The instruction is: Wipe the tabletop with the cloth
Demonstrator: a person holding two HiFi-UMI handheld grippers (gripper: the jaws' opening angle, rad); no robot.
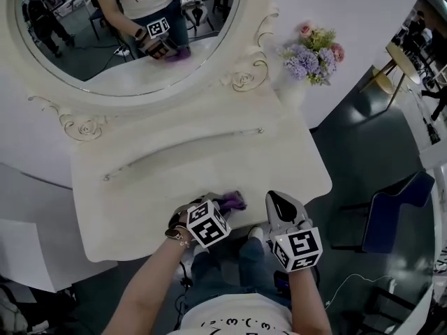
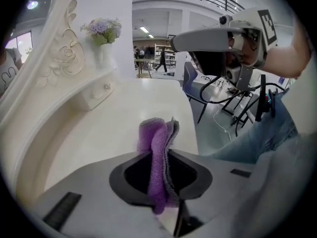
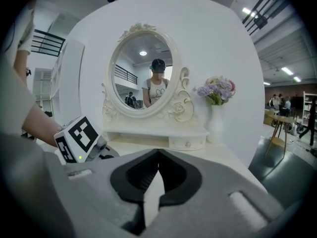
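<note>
While we hold the left gripper (image 1: 222, 208) at the front edge of the tabletop (image 1: 195, 152), on the side farthest from the oval mirror (image 1: 126, 40), its jaws are clenched on the purple cloth (image 2: 156, 135). The cloth is a folded wad standing on edge between them. Its long axis runs along the jaws, and its free end pokes out past the tips, low over the white surface. We cannot tell whether it touches.

Just right of the cloth, the right gripper (image 1: 278, 204) hangs off the front edge, facing the mirror, its jaws pressed together on nothing. The left gripper already has the cloth, so we judge the wipe is its job alone.

The bare top opens from the cloth toward the mirror's base, where a low drawer ledge (image 1: 181, 149) closes it off. To the mirror's right stands a vase of flowers (image 1: 314, 54), well apart from the cloth. The front edge lies right beside the wad, so we reckon any stroke must run away from it, toward the mirror.
</note>
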